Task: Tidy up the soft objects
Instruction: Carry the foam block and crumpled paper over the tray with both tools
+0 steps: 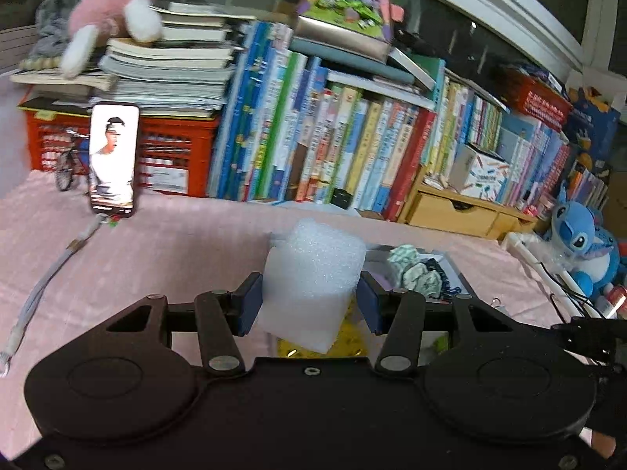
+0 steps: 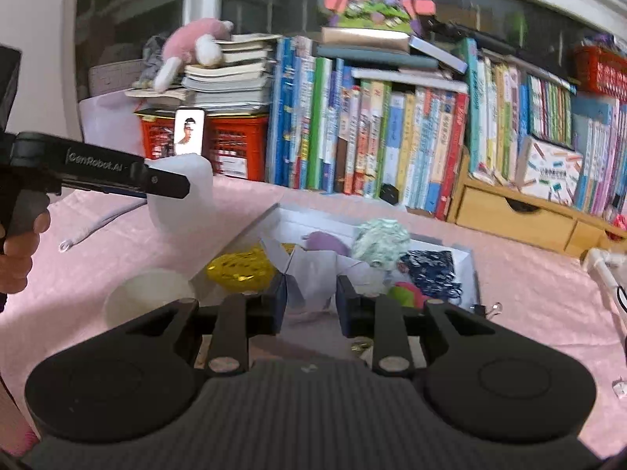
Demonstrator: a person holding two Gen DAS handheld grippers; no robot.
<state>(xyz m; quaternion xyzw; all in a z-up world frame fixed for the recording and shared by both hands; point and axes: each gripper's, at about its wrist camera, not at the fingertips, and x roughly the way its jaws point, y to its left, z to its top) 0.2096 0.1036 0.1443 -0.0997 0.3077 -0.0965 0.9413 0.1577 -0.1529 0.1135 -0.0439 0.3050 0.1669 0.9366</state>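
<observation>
Foam comes first in the count: one white foam block (image 1: 311, 280) sits pinched between the two blue pads of the left gripper (image 1: 309, 299), which press into its sides, so the jaws stand partly apart around it. In the right wrist view the same block (image 2: 184, 192) shows up off the pink cloth (image 2: 529, 293), to the left of and beyond the right gripper's jaws.

One shallow white box (image 2: 468, 252) lies just ahead of the right gripper (image 2: 309, 299). In it are one yellow mesh bundle (image 2: 239, 270), one purple soft piece (image 2: 327, 241), one pale green scrunched cloth (image 2: 378, 243), one dark patterned cloth (image 2: 431, 270) and one green-and-pink piece (image 2: 407, 293) just right of the jaws. One white sheet (image 2: 309, 270) rises crumpled between the right gripper's pads; its jaws are at their narrowest and appear to pinch that sheet, though the contact is not sharp. One pale round bowl-like thing (image 2: 149, 293) rests left of these jaws.

Farther beyond both jaws stand one lit phone (image 1: 113, 158), one red crate (image 2: 235, 149), one pink plush (image 1: 113, 11) atop stacked books (image 1: 168, 74), and, far right of the left jaws, one blue plush (image 1: 580, 235). One white cord (image 1: 43, 286) trails left of the left jaws.
</observation>
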